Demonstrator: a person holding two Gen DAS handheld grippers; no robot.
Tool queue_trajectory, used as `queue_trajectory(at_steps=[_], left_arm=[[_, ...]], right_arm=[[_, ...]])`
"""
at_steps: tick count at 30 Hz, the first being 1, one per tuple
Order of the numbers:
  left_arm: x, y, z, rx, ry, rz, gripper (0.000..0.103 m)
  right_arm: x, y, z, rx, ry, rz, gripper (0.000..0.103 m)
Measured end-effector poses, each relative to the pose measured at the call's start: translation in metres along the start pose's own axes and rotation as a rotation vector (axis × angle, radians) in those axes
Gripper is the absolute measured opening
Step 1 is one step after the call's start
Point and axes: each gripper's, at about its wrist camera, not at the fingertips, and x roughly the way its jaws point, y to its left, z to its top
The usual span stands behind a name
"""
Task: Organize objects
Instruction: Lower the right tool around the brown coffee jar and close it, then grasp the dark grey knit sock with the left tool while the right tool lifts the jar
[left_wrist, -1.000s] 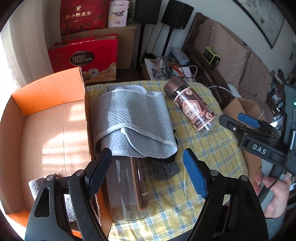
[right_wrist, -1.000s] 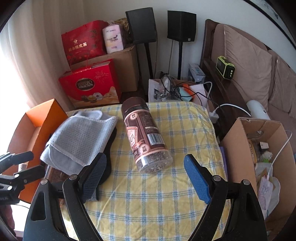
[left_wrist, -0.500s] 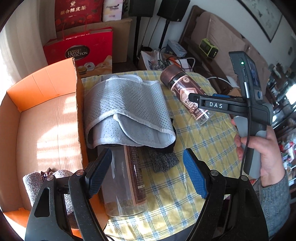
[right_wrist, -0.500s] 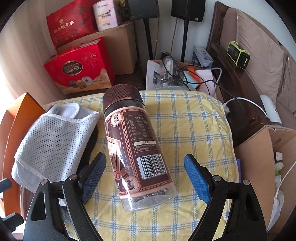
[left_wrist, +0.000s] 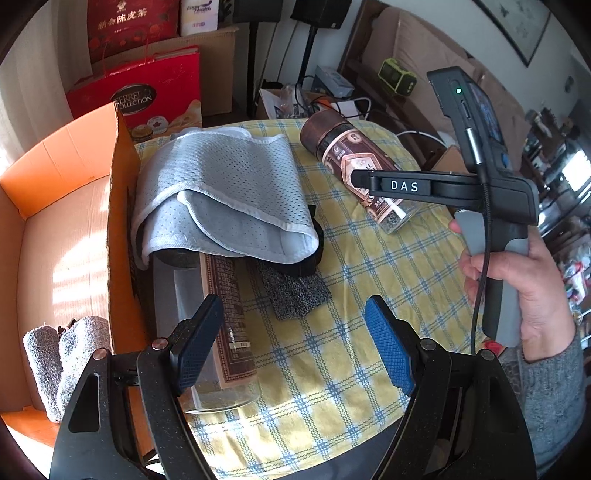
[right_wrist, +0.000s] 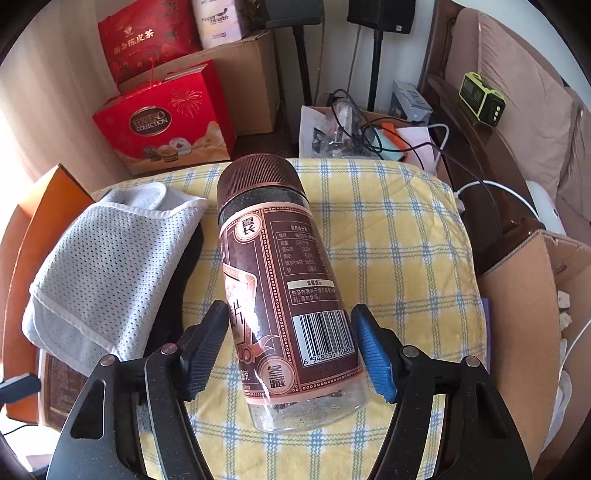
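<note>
The right claw (right_wrist: 290, 349) has dropped around the lying jar (right_wrist: 284, 295), jaws closing, not yet gripping; the round jar could roll away; the left claw (left_wrist: 295, 343) hangs open.

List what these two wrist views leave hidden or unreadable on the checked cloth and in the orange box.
- Left wrist view: the clear jar's far end, under the grey mesh wrap.
- Left wrist view: the dark item below that wrap, mostly covered; identity unclear.
- Right wrist view: whether the closing right gripper presses the brown-lidded jar yet; its fingers look barely clear.
- Right wrist view: the orange box interior, cut off by the left edge.
</note>
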Motion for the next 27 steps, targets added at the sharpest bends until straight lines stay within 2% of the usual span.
queue_trajectory(at_steps=[6, 12, 16, 23, 24, 26, 27], left_arm=[[0.015, -0.019, -0.002, 0.014, -0.008, 0.023, 0.057], [0.041, -0.034, -0.003, 0.023, 0.014, 0.096, 0.055], [0.058, -0.043, -0.001, 0.046, 0.004, 0.205, 0.053], [0.081, -0.053, -0.001, 0.041, 0.044, 0.202, 0.053], [0.082, -0.055, -0.003, 0.055, 0.024, 0.224, 0.054], [0.082, -0.054, -0.003, 0.037, 0.005, 0.224, 0.054], [0.082, -0.052, -0.003, 0.027, -0.002, 0.229, 0.05]], right_arm=[[-0.021, -0.009, -0.024, 0.044, -0.025, 0.032, 0.069], [-0.044, -0.021, -0.049, 0.097, -0.061, 0.043, 0.068], [-0.055, -0.024, -0.066, 0.119, -0.086, 0.044, 0.068], [-0.059, -0.02, -0.081, 0.119, -0.104, 0.026, 0.068], [-0.059, -0.019, -0.082, 0.12, -0.104, 0.026, 0.068], [-0.059, -0.02, -0.083, 0.122, -0.101, 0.029, 0.068], [-0.058, -0.021, -0.085, 0.124, -0.099, 0.031, 0.068]])
